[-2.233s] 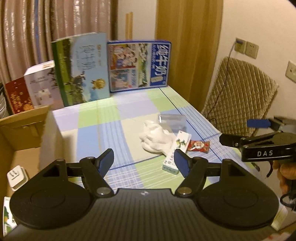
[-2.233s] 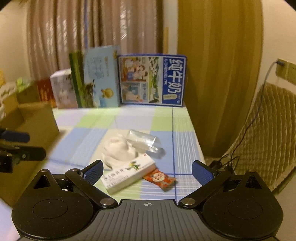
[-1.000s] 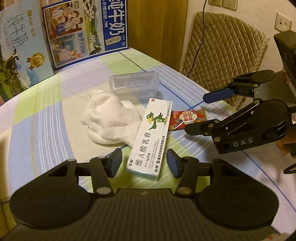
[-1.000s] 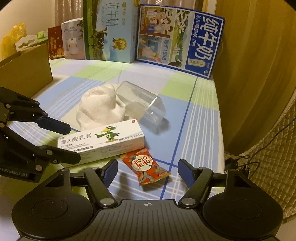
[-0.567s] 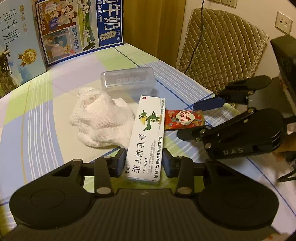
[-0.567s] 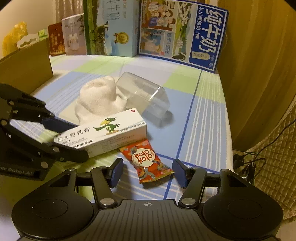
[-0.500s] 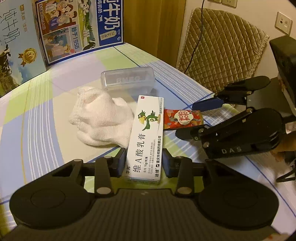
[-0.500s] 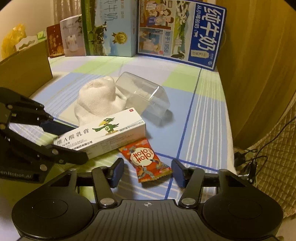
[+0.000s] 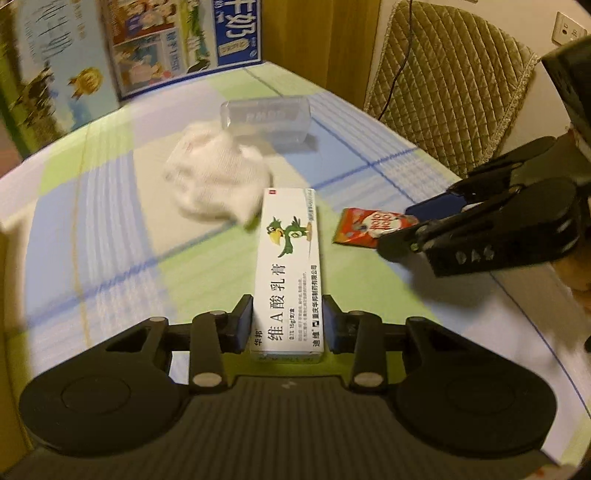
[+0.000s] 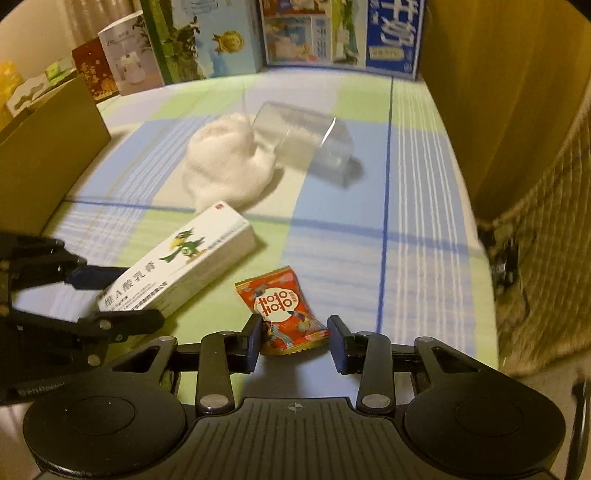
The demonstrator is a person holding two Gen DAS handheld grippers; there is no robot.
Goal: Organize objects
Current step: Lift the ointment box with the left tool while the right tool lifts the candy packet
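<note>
A white ointment box (image 9: 288, 266) with a green bird on it lies along my left gripper (image 9: 287, 317), whose pads press its two long sides near one end. From the right wrist view the same box (image 10: 177, 266) points away from the left gripper (image 10: 122, 295). A red candy packet (image 10: 284, 306) sits between the pads of my right gripper (image 10: 293, 332); its jaws are closing and both pads touch the wrapper. In the left wrist view the right gripper (image 9: 399, 230) covers one end of the packet (image 9: 364, 227).
A white glove (image 10: 229, 162) and a clear plastic case (image 10: 303, 136) lie further back on the checked tablecloth (image 10: 406, 221). A cardboard box (image 10: 48, 147) stands at the left, milk cartons (image 10: 340, 33) along the back, and a quilted chair (image 9: 450, 81) past the table's right edge.
Both pairs of jaws have narrowed: the left onto the ointment box, the right onto the candy packet. The box has swung away from the packet.
</note>
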